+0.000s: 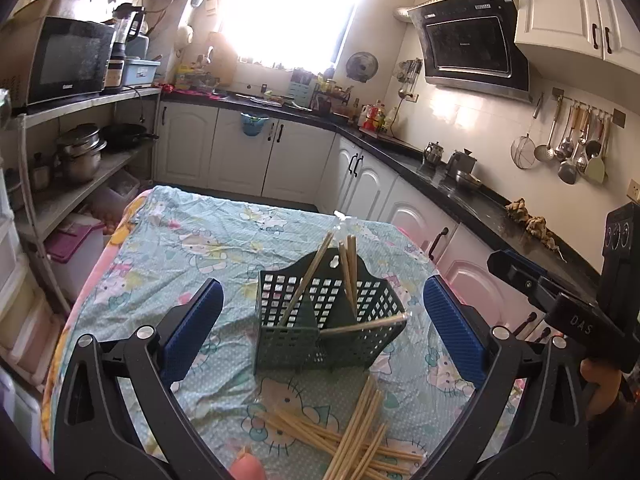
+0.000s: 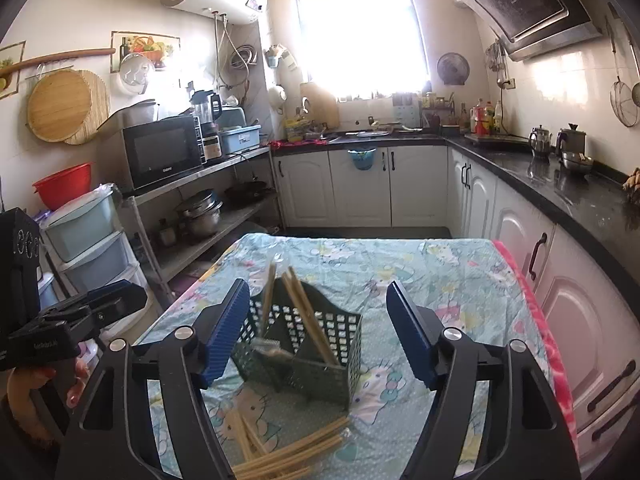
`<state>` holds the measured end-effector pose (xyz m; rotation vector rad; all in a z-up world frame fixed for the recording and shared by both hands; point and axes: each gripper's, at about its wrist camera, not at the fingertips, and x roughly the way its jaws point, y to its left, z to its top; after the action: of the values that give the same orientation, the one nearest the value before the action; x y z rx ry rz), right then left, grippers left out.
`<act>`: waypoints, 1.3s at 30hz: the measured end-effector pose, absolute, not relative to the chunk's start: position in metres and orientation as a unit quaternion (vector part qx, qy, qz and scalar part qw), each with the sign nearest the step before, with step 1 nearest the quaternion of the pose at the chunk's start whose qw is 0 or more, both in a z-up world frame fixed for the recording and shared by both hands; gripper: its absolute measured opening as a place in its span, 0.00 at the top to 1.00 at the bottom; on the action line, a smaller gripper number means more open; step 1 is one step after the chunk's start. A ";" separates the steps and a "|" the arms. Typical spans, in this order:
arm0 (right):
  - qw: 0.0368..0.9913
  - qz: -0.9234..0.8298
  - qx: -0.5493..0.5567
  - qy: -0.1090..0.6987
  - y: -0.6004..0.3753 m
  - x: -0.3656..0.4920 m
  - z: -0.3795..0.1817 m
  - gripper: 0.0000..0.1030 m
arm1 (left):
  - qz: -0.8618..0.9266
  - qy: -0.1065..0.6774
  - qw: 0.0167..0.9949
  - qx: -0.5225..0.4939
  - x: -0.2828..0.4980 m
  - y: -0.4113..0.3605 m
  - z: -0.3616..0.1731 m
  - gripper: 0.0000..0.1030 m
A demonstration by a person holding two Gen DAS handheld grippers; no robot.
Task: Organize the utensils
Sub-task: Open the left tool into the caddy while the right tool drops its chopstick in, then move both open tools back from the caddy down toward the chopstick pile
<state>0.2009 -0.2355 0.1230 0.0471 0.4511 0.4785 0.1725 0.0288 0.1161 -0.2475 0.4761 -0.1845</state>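
Loose wooden chopsticks [image 1: 352, 436] sprawl in a crossed heap right under the left gripper [image 1: 320, 328], closest to its camera, on the cartoon-print cloth [image 1: 192, 240]. Just beyond them, framed between the left gripper's blue pads [image 1: 196, 328], stands the green slotted utensil basket [image 1: 320, 332]; several chopsticks lean upright in its back compartments and one lies slanted across its right front section. Left gripper's fingers stand wide apart, holding nothing. Over on the right gripper [image 2: 316, 332], same story: blue pads [image 2: 408, 332] spread wide, nothing between them, the basket sitting ahead and slightly left. Beyond the table, white cabinets [image 2: 360, 188] and a black countertop [image 2: 560, 184].
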 end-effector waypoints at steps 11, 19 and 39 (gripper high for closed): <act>0.939 0.237 0.013 0.248 -0.231 0.181 0.098 0.32 | -0.084 0.256 0.953 -0.136 0.156 0.033 0.093 0.10; 0.937 0.241 0.011 0.252 -0.231 0.168 0.088 0.32 | -0.079 0.271 0.948 -0.147 0.152 0.037 0.076 0.10; 0.925 0.246 -0.013 0.289 -0.223 0.150 0.054 0.32 | -0.074 0.311 0.937 -0.142 0.147 0.033 0.037 0.10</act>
<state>0.1498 -0.2234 0.0537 -0.0260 0.5924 0.5043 0.1473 0.0334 0.0370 -0.2898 0.6355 -0.1502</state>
